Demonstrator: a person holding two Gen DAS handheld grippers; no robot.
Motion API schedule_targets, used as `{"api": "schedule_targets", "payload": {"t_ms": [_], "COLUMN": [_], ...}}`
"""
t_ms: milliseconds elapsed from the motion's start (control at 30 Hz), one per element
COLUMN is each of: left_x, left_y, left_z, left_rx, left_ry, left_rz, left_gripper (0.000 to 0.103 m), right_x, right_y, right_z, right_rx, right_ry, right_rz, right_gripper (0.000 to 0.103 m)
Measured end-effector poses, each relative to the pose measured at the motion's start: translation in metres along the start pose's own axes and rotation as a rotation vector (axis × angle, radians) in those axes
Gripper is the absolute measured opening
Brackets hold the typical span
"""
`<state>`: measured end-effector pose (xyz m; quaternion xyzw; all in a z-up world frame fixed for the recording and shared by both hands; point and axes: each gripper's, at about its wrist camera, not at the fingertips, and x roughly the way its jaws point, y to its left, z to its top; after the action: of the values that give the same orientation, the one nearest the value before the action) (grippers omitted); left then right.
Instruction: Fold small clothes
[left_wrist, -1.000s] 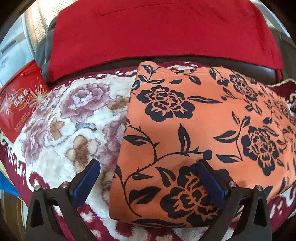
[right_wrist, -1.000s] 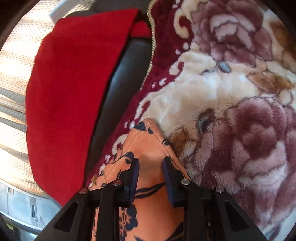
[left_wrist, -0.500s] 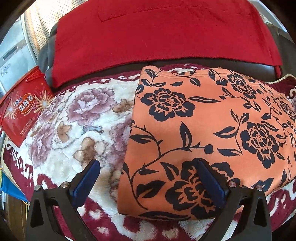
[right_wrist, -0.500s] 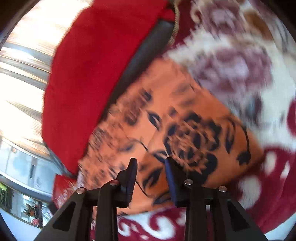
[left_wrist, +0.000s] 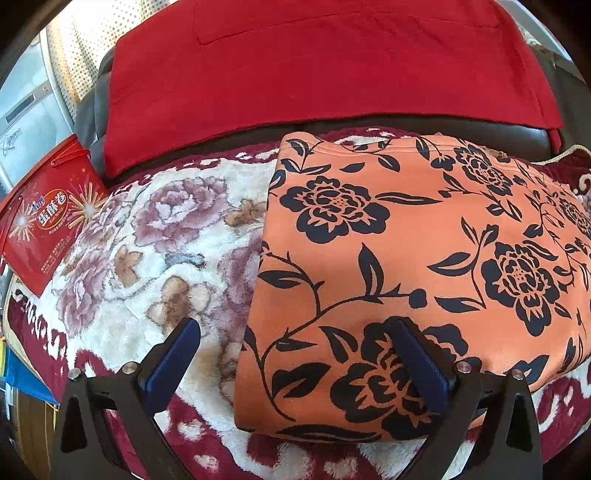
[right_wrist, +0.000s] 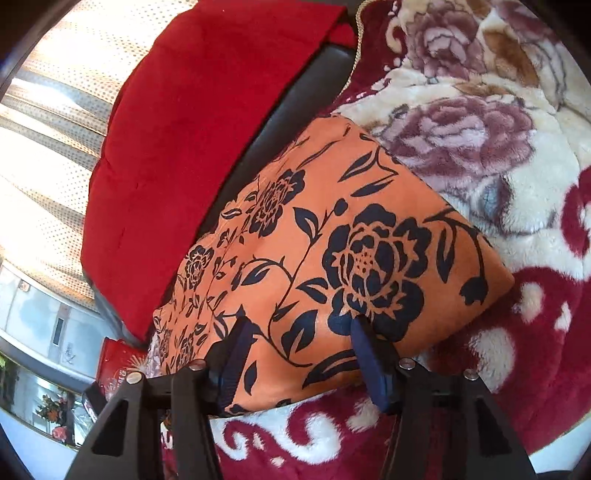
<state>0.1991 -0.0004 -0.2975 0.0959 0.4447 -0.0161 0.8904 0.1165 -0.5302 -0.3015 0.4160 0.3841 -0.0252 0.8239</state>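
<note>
My right gripper (right_wrist: 299, 328) has let go of the corner it pinched a second ago and now stands half open, holding nothing, over the near edge of the folded orange floral garment (right_wrist: 332, 236). My left gripper (left_wrist: 295, 332) is spread wide and empty, straddling the garment's (left_wrist: 424, 258) left fold edge. The garment lies flat ahead of both finger pairs on the plush floral blanket (left_wrist: 155, 240), red cushion (left_wrist: 314, 66) beyond.

Left gripper (left_wrist: 291, 345) and right gripper (right_wrist: 301, 339), black angular frames with triangular cutouts, silver screws, ribbed blue-padded jaws
</note>
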Motion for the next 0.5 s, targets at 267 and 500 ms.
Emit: {"api": "schedule_targets", "payload": {"t_ms": [267, 500], "left_x": [0.001, 0.002], "left_y": [0.001, 0.0], "left_z": [0.0, 0.0], "left_rx": [-0.001, 0.0], "left_ry": [0.001, 0.002], "left_rz": [-0.004, -0.003], "left_gripper": [0.103, 0.103], "right_x": [-0.024, -0.006], "right_y": [0.007, 0.008], "right_z": [-0.002, -0.003], "right_rx": [-0.022, -0.016], "right_ry": [-0.075, 0.0], "right_rz": [0.094, 0.104], "right_gripper": [0.061, 0.061]}}
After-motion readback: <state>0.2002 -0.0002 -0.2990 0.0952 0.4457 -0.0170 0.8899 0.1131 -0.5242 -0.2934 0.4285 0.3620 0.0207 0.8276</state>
